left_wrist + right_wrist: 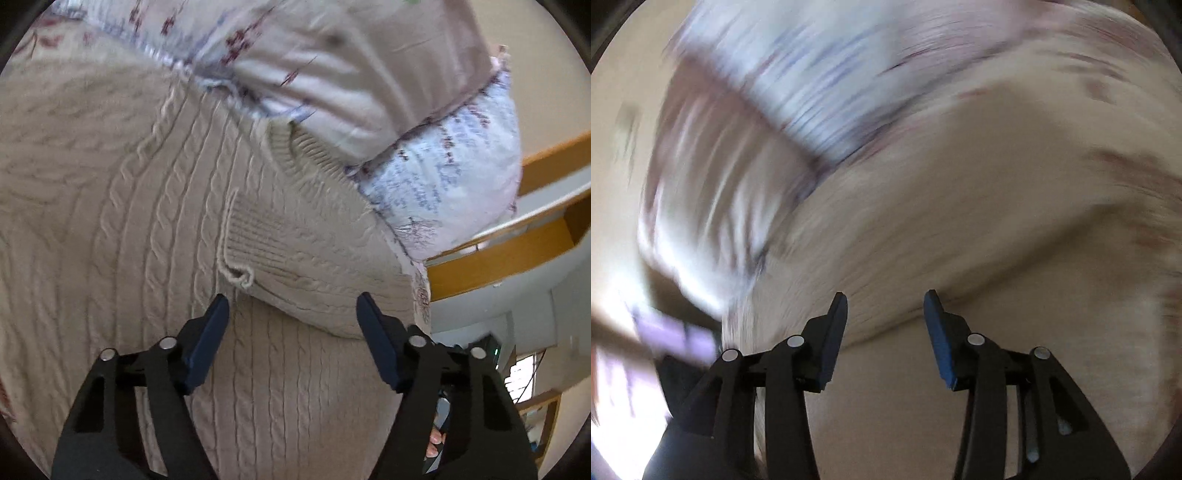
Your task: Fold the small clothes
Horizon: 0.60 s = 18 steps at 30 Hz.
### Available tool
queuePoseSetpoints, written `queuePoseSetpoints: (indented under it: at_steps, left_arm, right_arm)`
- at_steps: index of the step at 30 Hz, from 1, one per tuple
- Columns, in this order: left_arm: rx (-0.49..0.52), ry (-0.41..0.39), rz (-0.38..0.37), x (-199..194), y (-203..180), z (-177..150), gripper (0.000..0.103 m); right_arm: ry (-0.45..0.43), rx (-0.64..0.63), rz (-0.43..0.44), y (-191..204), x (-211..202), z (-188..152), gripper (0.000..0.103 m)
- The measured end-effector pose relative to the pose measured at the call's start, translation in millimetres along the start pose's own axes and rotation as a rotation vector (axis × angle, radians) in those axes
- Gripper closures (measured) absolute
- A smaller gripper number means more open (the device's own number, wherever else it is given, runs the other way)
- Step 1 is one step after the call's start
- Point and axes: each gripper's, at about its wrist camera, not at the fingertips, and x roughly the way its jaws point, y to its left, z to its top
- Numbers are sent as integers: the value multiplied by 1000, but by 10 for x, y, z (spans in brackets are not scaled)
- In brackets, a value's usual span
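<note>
Beige cable-knit sweater (pixel 155 229) lies spread on floral bedding (pixel 332 74), one sleeve (pixel 295 266) folded across the body. Left gripper (pixel 291 306) spread, empty, above the sleeve. Right gripper (pixel 884 306) spread, empty; view blurred. No legible writing

A beige sweater (pixel 155 206) fills the space ahead of the left gripper (pixel 291 306), its jaws apart with nothing between them. A folded cuff (pixel 280 251) (just beyond the tips) and a pillow (pixel 369 74) crowd the far side. Right view: blurred.

Floral bedding (pixel 369 74) meets cream wall (pixel 535 74) and orange wooden frame (pixel 517 254)
</note>
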Motion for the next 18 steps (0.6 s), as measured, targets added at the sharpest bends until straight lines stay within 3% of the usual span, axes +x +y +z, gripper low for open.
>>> queuePoseSetpoints:
  at_steps: [3, 5, 8, 9, 12, 14, 18]
  left_arm:
    - [-24, -11, 16, 106, 30, 46, 51]
    - [-35, -17, 27, 174, 56, 112, 69]
    - [-12, -28, 41, 244, 37, 230, 94]
    - [10, -35, 50, 245, 10, 273, 95]
    - [111, -117, 26, 75, -133, 340, 95]
    - [164, -160, 68, -6, -172, 327, 95]
    - [162, -111, 155, 67, -47, 270, 95]
  right_arm:
    - [-68, 144, -6, -393, -159, 152, 58]
    - [-110, 172, -13, -506, -181, 236, 59]
    - [-158, 170, -24, -526, -116, 320, 78]
    - [-163, 158, -24, -497, -79, 340, 91]
    - [-249, 116, 29, -389, -215, 290, 94]
    - [-305, 73, 11, -308, -298, 209, 94]
    - [-224, 71, -95, -322, -108, 108, 94]
